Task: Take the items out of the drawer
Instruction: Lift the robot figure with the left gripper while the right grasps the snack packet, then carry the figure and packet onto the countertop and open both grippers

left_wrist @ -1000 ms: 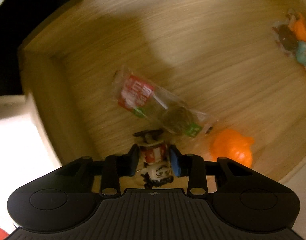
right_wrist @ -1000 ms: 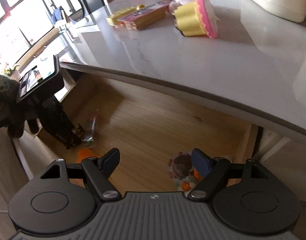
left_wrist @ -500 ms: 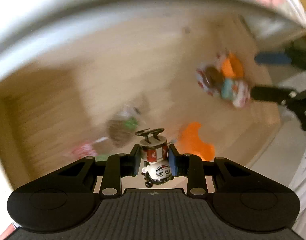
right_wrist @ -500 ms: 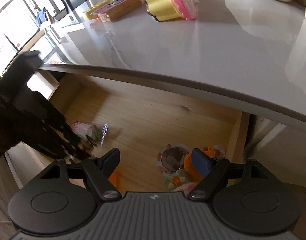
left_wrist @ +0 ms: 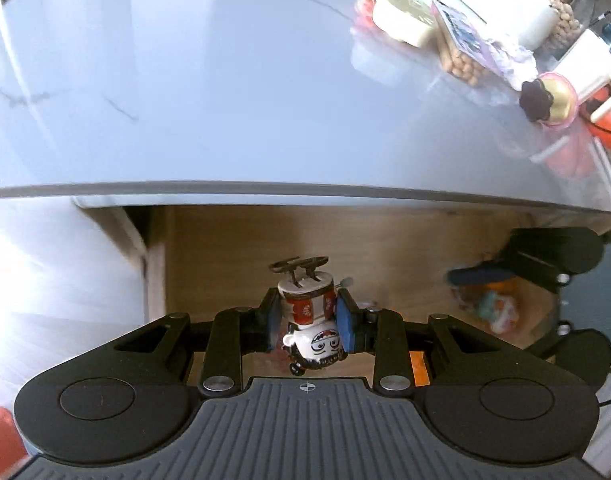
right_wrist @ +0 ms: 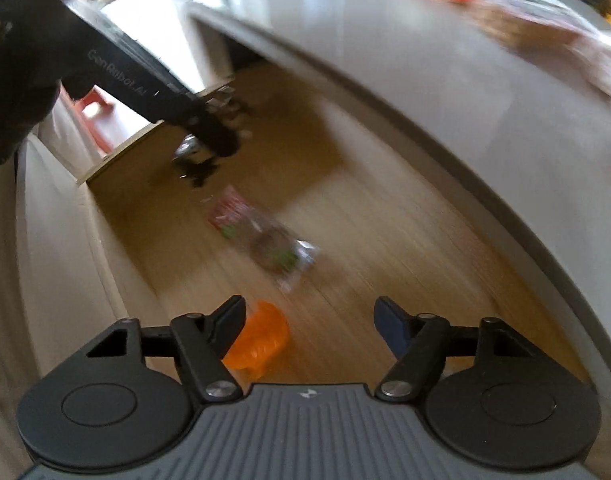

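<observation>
Over the open drawer: left gripper (left_wrist: 308,318), fingers pinching one small toy figure (left_wrist: 308,320) by its red-and-white middle, head toward the camera, held clear of the wood.
Right gripper (right_wrist: 308,320): fingers spread wide, holding nothing, low over the drawer (right_wrist: 385,248).
Drawer contents: one orange toy (right_wrist: 261,340) just beside the right gripper's left finger; one clear snack packet (right_wrist: 261,240) farther in, blurred.
Desk (left_wrist: 225,100): several packets and containers at its far right.

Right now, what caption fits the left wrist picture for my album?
Left gripper holds a little toy figure upside down above the open wooden drawer.
</observation>
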### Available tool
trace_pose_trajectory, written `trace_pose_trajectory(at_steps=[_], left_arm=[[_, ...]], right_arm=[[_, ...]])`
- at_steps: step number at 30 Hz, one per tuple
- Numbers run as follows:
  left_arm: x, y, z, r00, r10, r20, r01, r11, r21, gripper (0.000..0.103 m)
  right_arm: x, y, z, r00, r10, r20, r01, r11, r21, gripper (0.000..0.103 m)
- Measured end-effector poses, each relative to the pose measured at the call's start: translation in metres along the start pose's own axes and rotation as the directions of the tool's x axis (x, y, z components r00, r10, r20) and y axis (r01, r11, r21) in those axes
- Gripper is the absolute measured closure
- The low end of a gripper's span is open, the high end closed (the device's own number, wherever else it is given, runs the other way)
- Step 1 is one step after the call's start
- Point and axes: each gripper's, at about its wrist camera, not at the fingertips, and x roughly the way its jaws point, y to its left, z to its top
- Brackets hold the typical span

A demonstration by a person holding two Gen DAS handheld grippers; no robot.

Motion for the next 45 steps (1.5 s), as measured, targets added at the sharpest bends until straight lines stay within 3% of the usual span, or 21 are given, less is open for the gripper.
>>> trace_pose_trajectory(at_steps=[5, 11, 14, 15, 16, 19, 26, 30, 37, 39, 40, 42, 45], left_arm=[[0.006, 0.000, -0.002, 0.999, 0.043, -0.007, -0.043, 0.999, 0.002, 0.070], [0.011, 0.002, -0.001, 0.997, 0.071, -0.019, -0.071, 0.997, -0.014, 0.070], [0.011, 0.001, 0.000, 0.996, 0.084, -0.019, -0.084, 0.996, -0.009, 0.070], [0.010, 0.002, 0.000, 0.996, 0.085, -0.017, -0.085, 0.996, -0.004, 0.070], [0.010, 0.001, 0.003, 0.996, 0.084, -0.016, -0.084, 0.997, 0.001, 0.070], [0.013, -0.014, -0.005, 0.997, 0.075, -0.008, -0.074, 0.997, 0.019, 0.070], [0.008, -0.027, -0.007, 1.000, -0.004, 0.000, 0.004, 0.998, 0.065, 0.070], [-0.002, -0.037, -0.010, 0.994, -0.101, 0.053, 0.095, 0.991, 0.095, 0.070], [-0.026, -0.056, -0.026, 0.985, -0.104, 0.139, 0.082, 0.985, 0.155, 0.071], [-0.035, -0.053, -0.030, 0.968, -0.165, 0.190, 0.142, 0.982, 0.127, 0.071], [-0.049, -0.056, -0.031, 0.948, -0.223, 0.229, 0.203, 0.973, 0.107, 0.071], [-0.072, -0.067, -0.026, 0.910, -0.271, 0.315, 0.256, 0.963, 0.088, 0.071], [-0.109, -0.079, -0.008, 0.850, -0.221, 0.478, 0.209, 0.975, 0.080, 0.070]], right_arm=[[0.045, 0.024, 0.030, 0.997, 0.054, -0.053, -0.060, 0.990, -0.126, 0.033], [0.084, 0.049, 0.044, 0.996, 0.034, -0.087, -0.055, 0.967, -0.250, 0.034], [0.086, 0.049, 0.046, 0.995, 0.047, -0.086, -0.067, 0.967, -0.245, 0.054], [0.083, 0.048, 0.046, 0.994, 0.051, -0.094, -0.072, 0.969, -0.236, 0.066], [0.081, 0.044, 0.046, 0.991, 0.063, -0.115, -0.086, 0.973, -0.216, 0.067], [0.068, 0.033, 0.036, 0.986, 0.079, -0.149, -0.103, 0.981, -0.165, 0.067], [0.007, 0.007, -0.005, 0.990, -0.022, -0.141, 0.011, 0.997, -0.075, 0.067], [-0.034, 0.001, -0.029, 0.994, -0.058, -0.090, 0.060, 0.998, 0.014, 0.067], [-0.103, 0.004, -0.066, 0.991, -0.113, 0.066, 0.101, 0.982, 0.161, 0.067], [-0.125, -0.005, -0.070, 0.985, -0.125, 0.123, 0.101, 0.977, 0.187, 0.067], [-0.136, -0.005, -0.075, 0.980, -0.133, 0.149, 0.102, 0.974, 0.201, 0.067], [-0.159, -0.009, -0.079, 0.969, -0.143, 0.204, 0.097, 0.971, 0.217, 0.067], [-0.185, -0.022, -0.061, 0.941, -0.167, 0.293, 0.103, 0.969, 0.223, 0.067]])
